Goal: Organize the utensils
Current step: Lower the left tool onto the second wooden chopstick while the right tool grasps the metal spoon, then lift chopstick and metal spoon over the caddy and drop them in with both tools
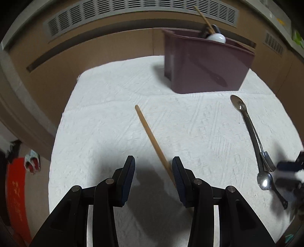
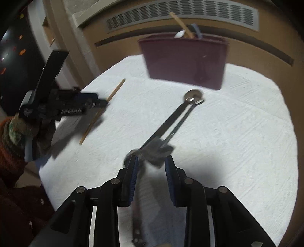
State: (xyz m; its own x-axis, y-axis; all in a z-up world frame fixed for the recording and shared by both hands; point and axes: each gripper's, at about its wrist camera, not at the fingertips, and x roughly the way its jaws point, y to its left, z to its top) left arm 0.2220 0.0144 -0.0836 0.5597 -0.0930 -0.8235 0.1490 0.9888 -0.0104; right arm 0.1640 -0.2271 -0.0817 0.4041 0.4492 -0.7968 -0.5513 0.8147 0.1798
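A wooden chopstick (image 1: 152,140) lies on the white cloth (image 1: 106,117), its near end just inside the right finger of my open left gripper (image 1: 153,161). Two long steel spoons (image 1: 250,131) lie together at the right, and a shorter dark-handled spoon (image 1: 266,182) lies nearer. In the right wrist view my open right gripper (image 2: 151,161) hovers over the short spoon (image 2: 137,191), whose handle runs between the fingers; the long spoons (image 2: 171,123) stretch ahead. A maroon bin (image 1: 205,62) at the back holds a chopstick and a white ladle (image 1: 216,37).
The cloth-covered table ends at a brown wall with vent grilles (image 1: 133,13) behind the bin (image 2: 186,58). The left gripper and a sleeved hand (image 2: 47,110) show at the left of the right wrist view, above the chopstick (image 2: 102,112). A red object (image 1: 17,193) stands off the table's left.
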